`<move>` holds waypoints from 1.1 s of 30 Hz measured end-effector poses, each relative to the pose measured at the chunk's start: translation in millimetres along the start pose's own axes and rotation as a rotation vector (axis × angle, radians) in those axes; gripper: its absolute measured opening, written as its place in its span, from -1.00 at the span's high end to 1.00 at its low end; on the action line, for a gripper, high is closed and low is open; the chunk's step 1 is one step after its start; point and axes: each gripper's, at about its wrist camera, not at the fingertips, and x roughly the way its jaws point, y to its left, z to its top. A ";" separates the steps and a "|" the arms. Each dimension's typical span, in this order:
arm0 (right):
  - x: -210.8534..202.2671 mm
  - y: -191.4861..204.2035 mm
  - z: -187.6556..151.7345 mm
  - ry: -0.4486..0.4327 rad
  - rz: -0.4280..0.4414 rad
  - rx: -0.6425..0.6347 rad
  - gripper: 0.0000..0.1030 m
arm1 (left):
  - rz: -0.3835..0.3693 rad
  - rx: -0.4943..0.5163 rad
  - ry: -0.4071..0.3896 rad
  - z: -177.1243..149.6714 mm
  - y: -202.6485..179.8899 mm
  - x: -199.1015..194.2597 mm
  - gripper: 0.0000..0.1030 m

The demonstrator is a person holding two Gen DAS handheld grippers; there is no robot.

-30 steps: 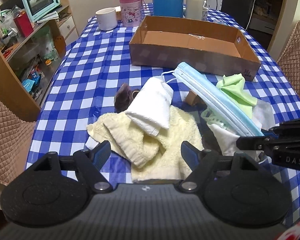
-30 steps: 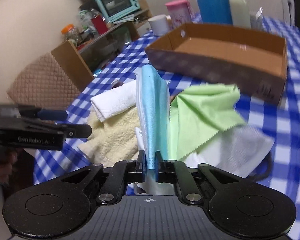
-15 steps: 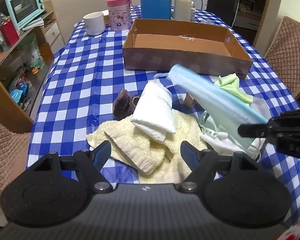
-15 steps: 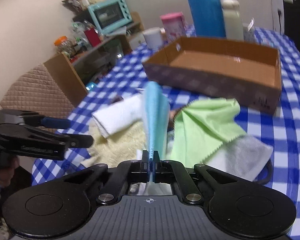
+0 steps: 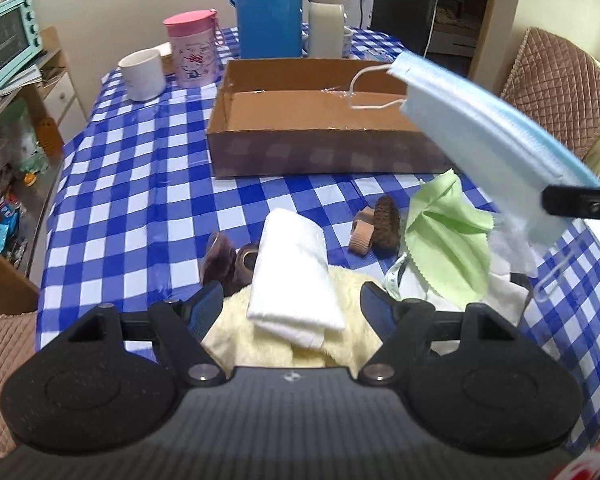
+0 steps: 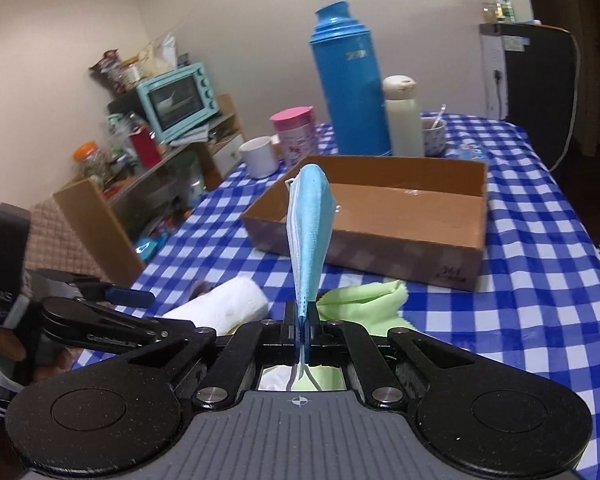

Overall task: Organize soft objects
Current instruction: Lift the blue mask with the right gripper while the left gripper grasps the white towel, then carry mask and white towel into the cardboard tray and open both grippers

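My right gripper (image 6: 301,320) is shut on a blue face mask (image 6: 310,232) and holds it in the air, pointing toward the open cardboard box (image 6: 440,236). In the left wrist view the mask (image 5: 488,132) hangs from the right gripper (image 5: 556,200) in front of the box (image 5: 300,152). My left gripper (image 5: 292,308) is open and empty above a folded white towel (image 5: 292,280) lying on a cream towel (image 5: 348,344). A green cloth (image 5: 448,236), brown socks (image 5: 228,260) and a tan and brown sock pair (image 5: 380,228) lie on the checked tablecloth (image 5: 140,200).
A blue thermos (image 6: 350,80), white bottle (image 6: 402,116), pink canister (image 5: 192,52) and white mug (image 5: 142,74) stand behind the box. Chairs stand at the left (image 5: 0,340) and right (image 5: 560,80). A shelf with a teal oven (image 6: 176,96) is at the left.
My right gripper has lifted the mask off the pile and raised it toward the box. The left gripper has moved forward over the towels, still open.
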 end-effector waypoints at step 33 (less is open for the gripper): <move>10.8 -37.7 45.1 -0.073 -0.009 -0.035 0.96 | -0.076 -0.020 -0.160 63.5 6.0 -18.8 0.38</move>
